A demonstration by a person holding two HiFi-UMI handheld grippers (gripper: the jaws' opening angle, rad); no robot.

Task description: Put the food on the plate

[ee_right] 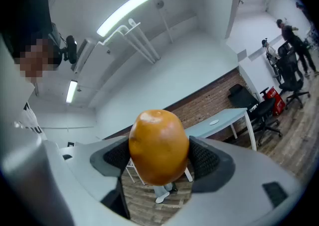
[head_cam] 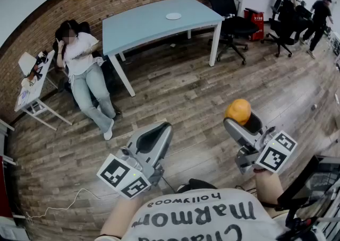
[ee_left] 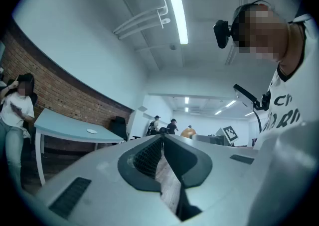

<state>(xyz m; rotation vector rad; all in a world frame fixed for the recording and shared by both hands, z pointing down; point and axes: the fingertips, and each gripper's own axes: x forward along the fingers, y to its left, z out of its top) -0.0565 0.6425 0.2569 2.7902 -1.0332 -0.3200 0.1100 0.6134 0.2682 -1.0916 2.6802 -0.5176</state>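
Note:
An orange fruit (head_cam: 237,111) (ee_right: 158,145) sits pinched between the grey jaws of my right gripper (head_cam: 243,120) (ee_right: 158,156), held level above the wooden floor. A small white plate (head_cam: 173,16) (ee_right: 214,122) lies on the far pale-blue table (head_cam: 143,25), well ahead of both grippers. My left gripper (head_cam: 158,135) (ee_left: 162,143) hangs beside the right one, its jaws together at the tips with nothing between them. From the left gripper view the plate (ee_left: 92,131) shows on the table at the left and the orange fruit (ee_left: 188,132) at the right.
A person (head_cam: 85,70) sits against the brick wall at the left, beside a small white table (head_cam: 32,88). Black office chairs (head_cam: 228,9) and a red box (head_cam: 255,22) stand right of the blue table. Two people (head_cam: 313,14) are at the far right. A cable (head_cam: 69,203) lies on the floor.

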